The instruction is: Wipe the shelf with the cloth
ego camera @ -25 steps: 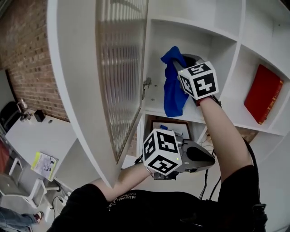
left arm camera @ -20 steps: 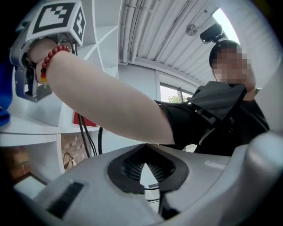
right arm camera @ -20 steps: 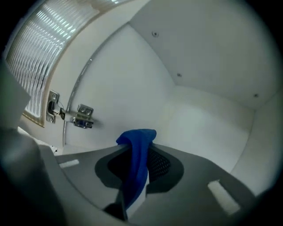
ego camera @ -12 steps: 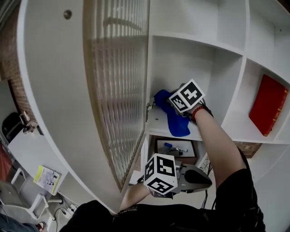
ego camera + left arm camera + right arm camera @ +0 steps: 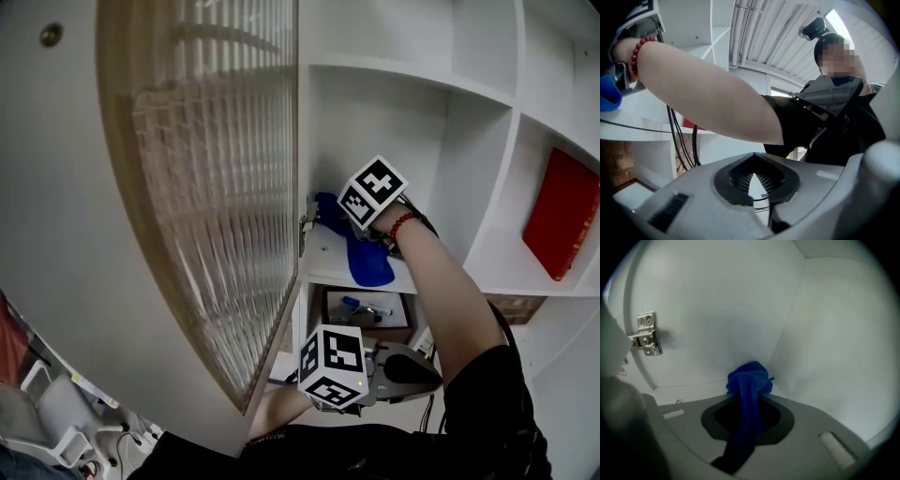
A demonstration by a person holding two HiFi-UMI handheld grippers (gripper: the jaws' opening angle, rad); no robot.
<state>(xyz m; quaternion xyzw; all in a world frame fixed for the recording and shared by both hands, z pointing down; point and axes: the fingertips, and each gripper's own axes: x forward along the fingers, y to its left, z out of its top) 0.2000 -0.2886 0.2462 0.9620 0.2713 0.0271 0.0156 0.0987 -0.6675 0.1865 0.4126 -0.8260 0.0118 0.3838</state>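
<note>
Pressing into the compartment, our right gripper [image 5: 362, 225] is pinched on the blue cloth [image 5: 364, 259], which now lies on the white shelf [image 5: 324, 255]. A second ago the cloth hung free in the compartment's mouth, held up clear of the board. Half a second ago it had come down onto the board, and since then it has slid a little farther in and to the left. In the right gripper view the jaws of the right gripper [image 5: 748, 397] are closed on the cloth [image 5: 750, 380]. A dark fold trails back through them, and a bunched end sits just beyond the tips, near the far corner where the back wall meets the side wall. A metal hinge [image 5: 645, 333] sits on the left wall, well apart from the cloth.

Our left gripper [image 5: 424, 367] has stayed low and close to our body through all three moments, below the shelf. In its own view the left gripper [image 5: 757, 180] has its jaws pressed together at the tips, with nothing between them, and our right forearm crosses above.

We also see the ribbed glass door [image 5: 225, 187] filling more of the left side than before. The red book [image 5: 562, 225] stands in the right compartment as it did earlier.
</note>
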